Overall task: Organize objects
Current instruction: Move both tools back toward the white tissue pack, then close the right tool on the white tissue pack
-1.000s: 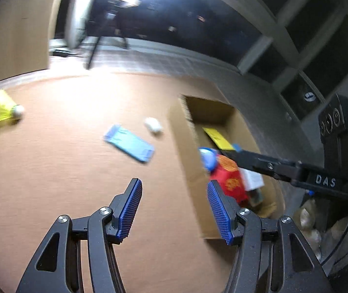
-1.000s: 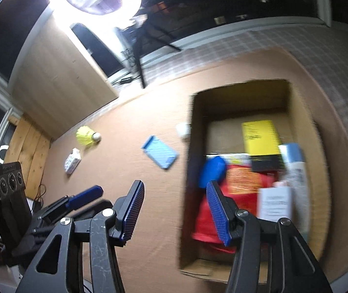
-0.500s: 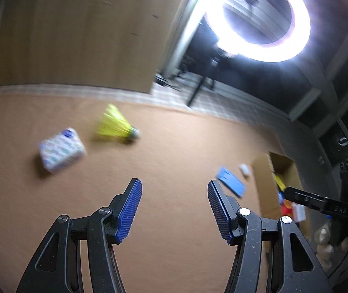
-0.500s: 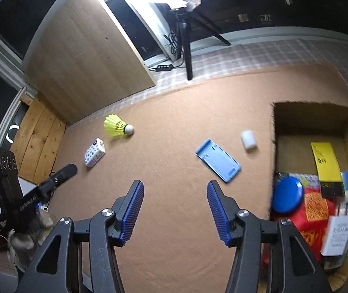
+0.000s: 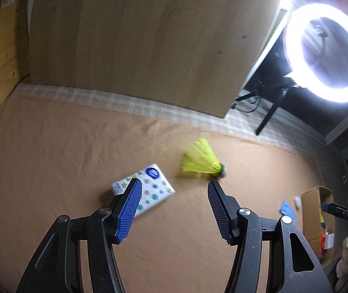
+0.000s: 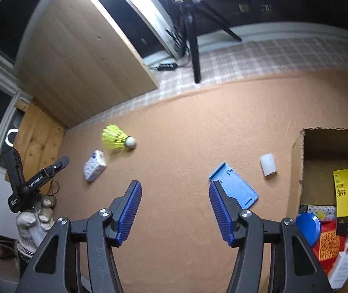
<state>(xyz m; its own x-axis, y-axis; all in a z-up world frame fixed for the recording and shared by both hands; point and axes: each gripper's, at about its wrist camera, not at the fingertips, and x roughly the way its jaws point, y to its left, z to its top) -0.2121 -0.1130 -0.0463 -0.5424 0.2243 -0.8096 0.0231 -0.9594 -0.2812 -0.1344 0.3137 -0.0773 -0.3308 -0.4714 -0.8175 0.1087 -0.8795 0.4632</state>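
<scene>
Objects are lying scattered across the fuzzy tan mat (image 6: 198, 122): a yellow feathered shuttlecock (image 6: 116, 137) with a round white cork tip, blurring in the left view, beside a soft patterned tissue pack (image 6: 94, 165); a flat blue plastic tray (image 6: 235, 186) and a small white cylinder (image 6: 268, 164) sitting near the cardboard box (image 6: 296, 171) at the mat's right edge, its contents getting cut off. Left gripper (image 5: 172, 208) is hanging released, empty; right gripper (image 6: 174, 210) is opening, nothing between its ribbed blue pads.

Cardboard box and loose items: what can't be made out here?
- Cardboard box: right wrist view, frame edge crops it; contents overlap.
- Same box, left wrist view: tiny, at the edge.
- Shuttlecock: left wrist view, motion-blurred.
- Tissue pack: left wrist view, a left gripper finger covers part.
</scene>
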